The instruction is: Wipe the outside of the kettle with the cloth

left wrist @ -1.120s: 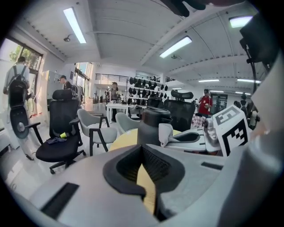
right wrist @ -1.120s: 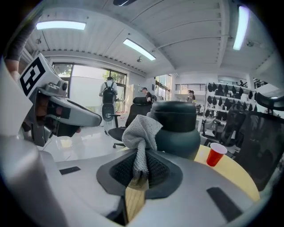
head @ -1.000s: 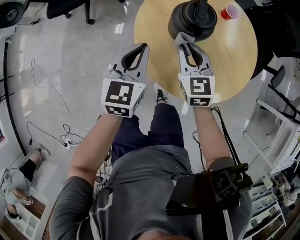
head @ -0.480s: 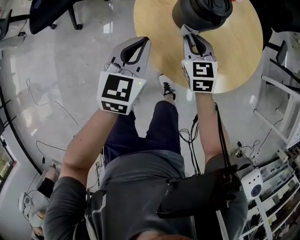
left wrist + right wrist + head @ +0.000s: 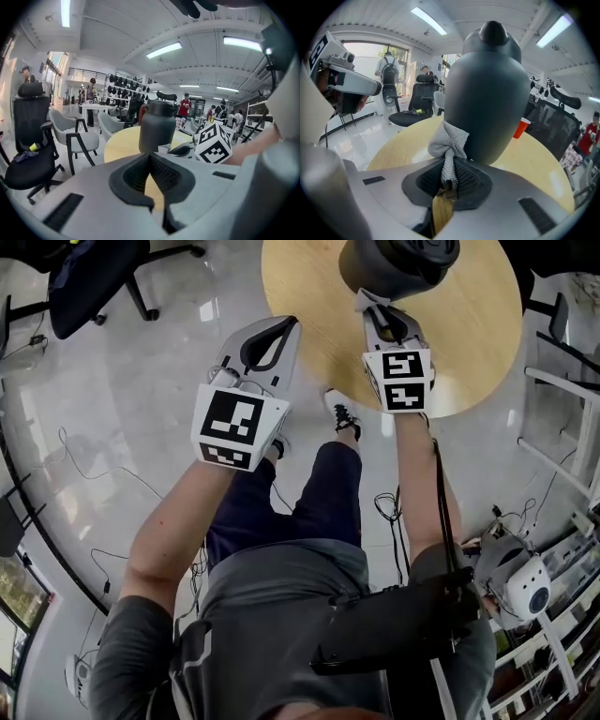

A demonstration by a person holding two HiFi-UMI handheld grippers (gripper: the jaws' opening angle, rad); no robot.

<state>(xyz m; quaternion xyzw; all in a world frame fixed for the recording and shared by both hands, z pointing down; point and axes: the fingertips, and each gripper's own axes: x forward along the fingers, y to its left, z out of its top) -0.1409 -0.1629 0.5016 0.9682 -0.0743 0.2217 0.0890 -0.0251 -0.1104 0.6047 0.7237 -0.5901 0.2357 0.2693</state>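
Note:
A dark grey kettle stands on the round wooden table; it fills the right gripper view and is farther off in the left gripper view. My right gripper is shut on a bunched grey cloth, whose free end rests against the kettle's lower near side. The same cloth peeks out in the head view. My left gripper hangs off the table's left edge, shut with nothing between its jaws.
A red cup stands on the table behind the kettle to the right. Office chairs stand on the glossy floor at left, where cables trail. Shelving lines the right side. Several people stand far back.
The head view has swung, so the table sits higher and the red cup has left it. The right gripper keeps the cloth at the kettle's near side. The left gripper stays shut.

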